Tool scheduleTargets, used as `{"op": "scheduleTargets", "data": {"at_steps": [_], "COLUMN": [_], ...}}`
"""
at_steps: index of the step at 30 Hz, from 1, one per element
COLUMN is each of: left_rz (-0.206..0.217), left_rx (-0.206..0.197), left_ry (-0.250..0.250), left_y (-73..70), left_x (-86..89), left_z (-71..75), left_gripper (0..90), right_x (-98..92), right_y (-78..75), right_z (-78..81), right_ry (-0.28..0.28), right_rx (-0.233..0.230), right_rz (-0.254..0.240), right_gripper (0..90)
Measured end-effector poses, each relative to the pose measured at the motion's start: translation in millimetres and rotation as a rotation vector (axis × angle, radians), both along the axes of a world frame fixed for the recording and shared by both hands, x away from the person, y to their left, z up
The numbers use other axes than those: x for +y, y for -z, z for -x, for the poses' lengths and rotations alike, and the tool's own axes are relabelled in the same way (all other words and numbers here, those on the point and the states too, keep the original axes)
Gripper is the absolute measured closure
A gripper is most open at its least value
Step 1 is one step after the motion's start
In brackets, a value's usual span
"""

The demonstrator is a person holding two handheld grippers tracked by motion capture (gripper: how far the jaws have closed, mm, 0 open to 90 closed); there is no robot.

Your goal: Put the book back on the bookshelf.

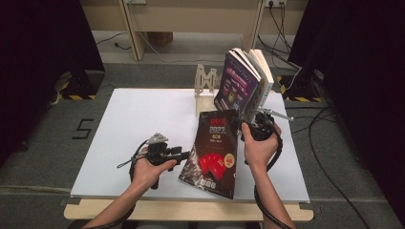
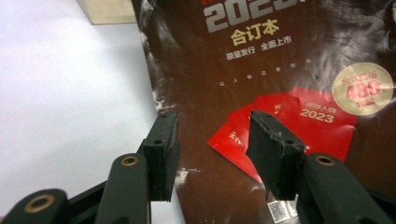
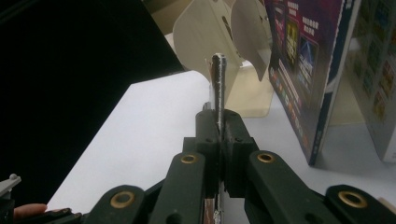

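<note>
Now | right gripper (image 3: pixel 218 140): clamped on dark 2023 magazine (image 1: pixel 213 148), its edge lifted | left gripper (image 2: pixel 212 144): parted, nothing held

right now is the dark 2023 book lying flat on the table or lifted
Lifted at one edge: the right gripper is shut on the dark 2023 book's top corner, so it hangs tilted above the white table.

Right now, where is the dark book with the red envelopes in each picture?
High view: the dark book is in the middle, its top edge pinched by the right gripper.
Left gripper view: cover, right of centre.
Right gripper view: thin edge between the jaws.
Shared landmark: white table.
</note>
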State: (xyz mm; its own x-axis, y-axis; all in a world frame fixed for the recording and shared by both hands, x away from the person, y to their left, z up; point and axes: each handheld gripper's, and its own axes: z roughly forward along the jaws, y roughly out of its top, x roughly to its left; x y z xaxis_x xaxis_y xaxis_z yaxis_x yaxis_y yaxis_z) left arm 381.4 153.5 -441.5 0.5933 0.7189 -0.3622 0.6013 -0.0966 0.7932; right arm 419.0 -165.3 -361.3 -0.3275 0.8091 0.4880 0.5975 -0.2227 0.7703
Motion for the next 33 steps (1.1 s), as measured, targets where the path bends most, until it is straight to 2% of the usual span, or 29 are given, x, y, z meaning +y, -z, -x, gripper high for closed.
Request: {"op": "scheduleTargets", "data": {"at_steps": [9, 18, 23, 33], "left_rz": [0.008, 0.021, 0.03, 0.036], "left_rx": [-0.043, -0.067, -0.085, -0.096], "left_ry": [0.023, 0.034, 0.036, 0.036], "left_y": [-14.2, -29.3, -38.4, -50.5], "left_x": [-7.3, -17.3, -23.4, -32.7], "left_z": [-3.9, -10.6, -15.1, -22.1], "left_gripper": [52.5, 50.2, 49.1, 46.9], "right_x": [7.0, 14.2, 19.4, 29.7], "right_y": [-16.3, -26.1, -28.6, -33.6], "right_z": [-3.5, -7.6, -10.7, -14.2], "right_ry": [0.028, 0.058, 0.074, 0.087], "right_rx": [-0.061, -0.116, -0.134, -0.161], "right_rz": [0.001, 0.003, 0.003, 0.011], "right_gripper": [87.5, 87.4, 87.4, 87.3]}}
